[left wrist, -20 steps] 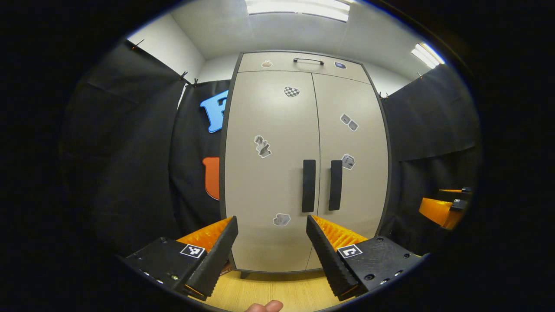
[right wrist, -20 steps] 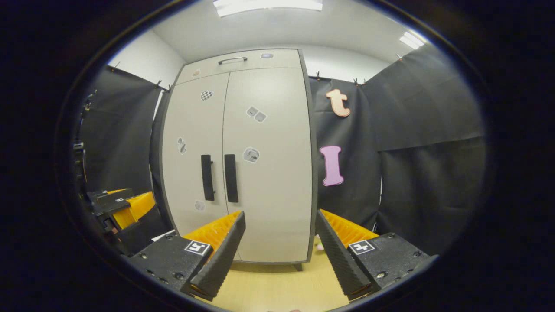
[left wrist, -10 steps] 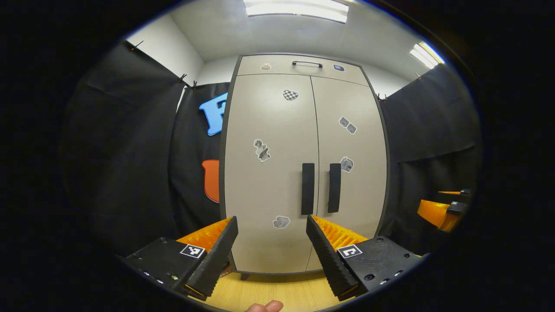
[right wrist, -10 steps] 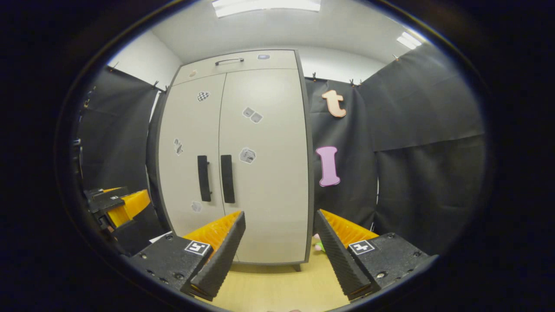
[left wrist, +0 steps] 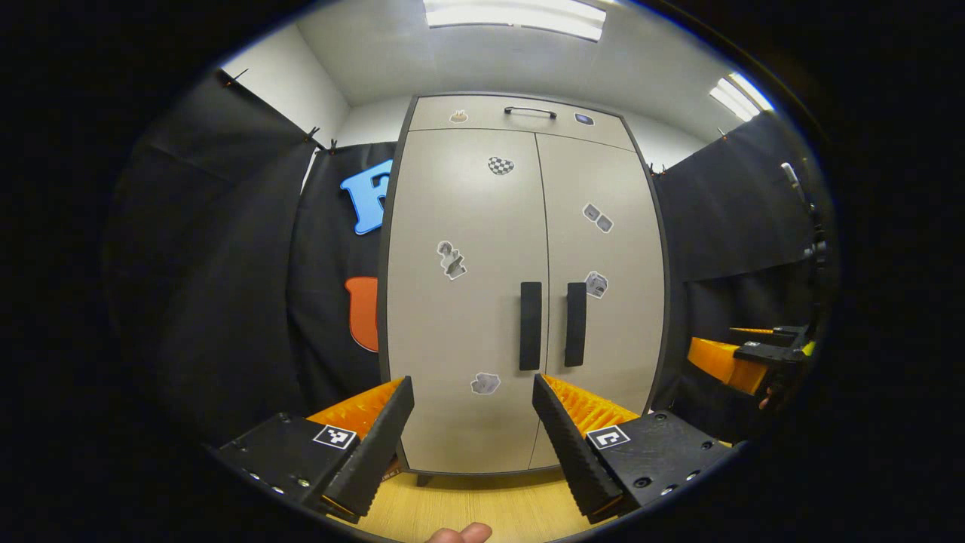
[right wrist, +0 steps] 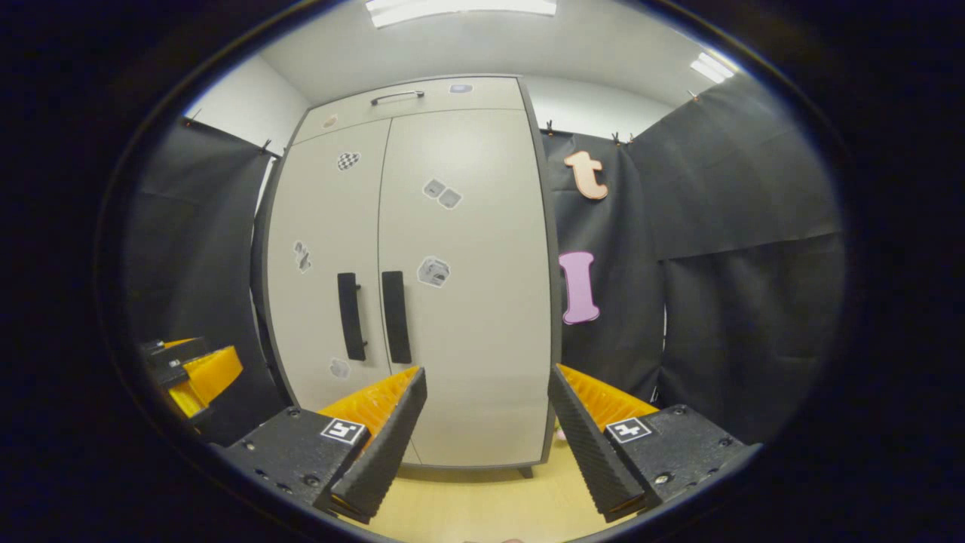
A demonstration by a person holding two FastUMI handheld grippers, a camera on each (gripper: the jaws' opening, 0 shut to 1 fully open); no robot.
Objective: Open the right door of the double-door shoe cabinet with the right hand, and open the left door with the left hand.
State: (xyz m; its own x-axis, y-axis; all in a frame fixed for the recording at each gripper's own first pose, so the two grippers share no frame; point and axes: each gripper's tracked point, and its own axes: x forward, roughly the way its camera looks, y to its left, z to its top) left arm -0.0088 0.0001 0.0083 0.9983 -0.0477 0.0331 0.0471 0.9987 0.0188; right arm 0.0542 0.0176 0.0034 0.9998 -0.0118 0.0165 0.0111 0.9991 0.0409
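A tall beige shoe cabinet [left wrist: 467, 226] [right wrist: 467, 226] stands ahead with both doors closed. Two black vertical handles sit side by side at the centre seam: the left door handle [left wrist: 530, 326] [right wrist: 351, 316] and the right door handle [left wrist: 575, 324] [right wrist: 396, 317]. My left gripper [left wrist: 473, 411] is open, well short of the cabinet, its fingers framing the lower left door. My right gripper [right wrist: 486, 403] is open too, aimed at the lower right door, away from the handles. The right gripper [left wrist: 742, 360] also appears at the edge of the left gripper view, and the left gripper [right wrist: 188, 369] at the edge of the right gripper view.
A drawer with a metal handle [left wrist: 530, 111] tops the cabinet. Small stickers dot both doors. Black cloth walls flank the cabinet closely on both sides. The floor [right wrist: 482, 501] is light wood. A fingertip [left wrist: 460, 534] shows at the bottom of the left gripper view.
The right gripper has moved closer to the cabinet, which looms larger in its view. The left gripper has barely shifted. Both doors stay closed.
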